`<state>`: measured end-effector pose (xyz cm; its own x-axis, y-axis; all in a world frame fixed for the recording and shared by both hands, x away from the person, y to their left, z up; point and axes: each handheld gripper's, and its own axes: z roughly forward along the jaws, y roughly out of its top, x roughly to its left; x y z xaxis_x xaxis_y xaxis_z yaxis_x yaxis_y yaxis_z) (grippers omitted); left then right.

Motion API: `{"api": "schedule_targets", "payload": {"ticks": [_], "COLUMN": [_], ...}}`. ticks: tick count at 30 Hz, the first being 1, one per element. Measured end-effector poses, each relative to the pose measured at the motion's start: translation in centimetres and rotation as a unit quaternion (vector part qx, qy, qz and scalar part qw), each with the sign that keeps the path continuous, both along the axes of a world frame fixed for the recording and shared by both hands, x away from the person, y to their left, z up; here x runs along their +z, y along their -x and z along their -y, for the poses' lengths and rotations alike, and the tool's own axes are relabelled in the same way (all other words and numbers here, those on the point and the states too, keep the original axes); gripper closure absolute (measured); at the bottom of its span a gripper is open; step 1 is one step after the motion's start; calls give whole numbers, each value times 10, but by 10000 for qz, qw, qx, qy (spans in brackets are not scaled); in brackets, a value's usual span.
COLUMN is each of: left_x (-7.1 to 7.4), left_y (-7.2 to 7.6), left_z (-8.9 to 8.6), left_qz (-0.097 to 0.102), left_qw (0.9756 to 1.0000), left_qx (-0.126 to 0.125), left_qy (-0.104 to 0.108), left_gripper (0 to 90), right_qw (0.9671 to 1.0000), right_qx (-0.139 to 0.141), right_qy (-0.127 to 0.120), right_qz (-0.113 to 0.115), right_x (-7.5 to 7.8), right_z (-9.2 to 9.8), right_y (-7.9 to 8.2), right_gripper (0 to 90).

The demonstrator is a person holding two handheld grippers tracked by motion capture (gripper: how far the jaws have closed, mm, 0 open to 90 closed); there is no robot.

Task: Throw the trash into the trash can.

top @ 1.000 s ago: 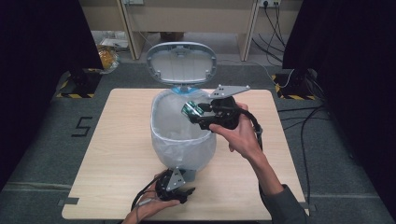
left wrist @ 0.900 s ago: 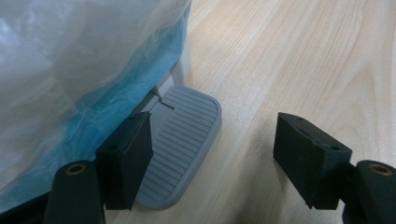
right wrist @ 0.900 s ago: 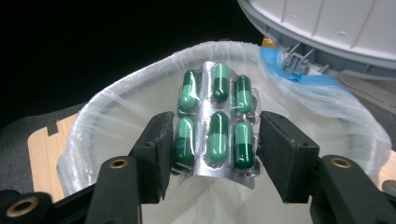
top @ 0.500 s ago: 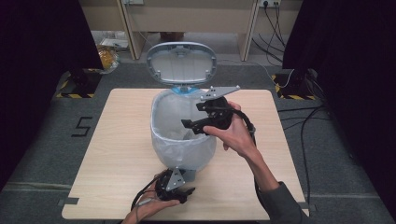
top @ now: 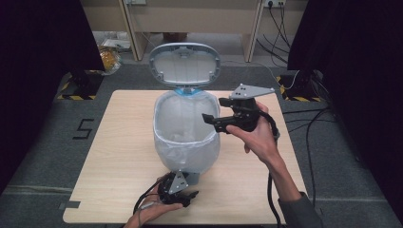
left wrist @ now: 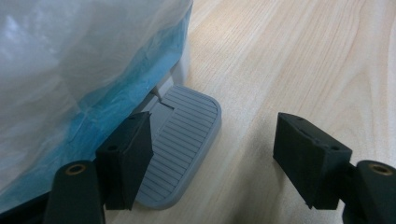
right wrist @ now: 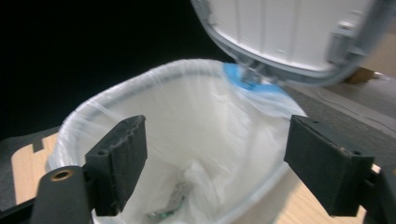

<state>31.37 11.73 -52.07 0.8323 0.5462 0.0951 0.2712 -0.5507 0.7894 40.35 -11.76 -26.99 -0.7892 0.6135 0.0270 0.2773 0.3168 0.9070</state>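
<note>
Our left claw (top: 189, 195) rests low at the near edge of the counter (top: 119, 156), one jaw lying on the grey ribbed pedal (left wrist: 187, 140) of the pedal bin (top: 186, 142), jaws spread and gripping nothing; the lid (top: 185, 64) stands upright. Our right claw (top: 213, 110) was clenched over the bin a second ago, and its jaws have just been opening; nothing sits between them now. A small item (right wrist: 175, 196) lies at the bottom of the white liner (right wrist: 196, 140), so we judge the drop made. The right hand (top: 256, 135) has drawn back toward the bin's right rim, claw level and pointing left across the opening.
</note>
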Motion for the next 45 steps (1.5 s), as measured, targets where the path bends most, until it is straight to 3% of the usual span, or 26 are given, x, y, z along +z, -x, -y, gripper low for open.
{"api": "schedule_targets", "payload": {"ticks": [8, 17, 22, 33, 39, 45], "left_x": [0, 0, 0, 0, 0, -1], "left_y": [0, 0, 0, 0, 0, 1], "left_z": [0, 0, 0, 0, 1, 1], "left_qz": [27, 9, 22, 12, 35, 41], "left_qw": [10000, 10000, 10000, 10000, 10000, 10000], "left_qx": [6, 1, 2, -10, 10, 5], "left_qy": [-23, -10, -26, -23, -12, -16], "left_gripper": [277, 277, 277, 277, 277, 277], "right_qw": [9991, 9969, 9940, 9913, 9890, 9882], "right_qx": [-379, -762, -1085, -1304, -1442, -1496], "right_qy": [-182, -194, 86, 174, 307, 314], "right_qz": [10, 6, 88, -34, -103, -134], "right_x": [-9, -24, -41, -74, -106, -124], "right_z": [35, 63, 82, 104, 116, 117], "right_y": [5, 8, 14, 26, 36, 41], "right_gripper": [179, 174, 174, 178, 179, 178]}}
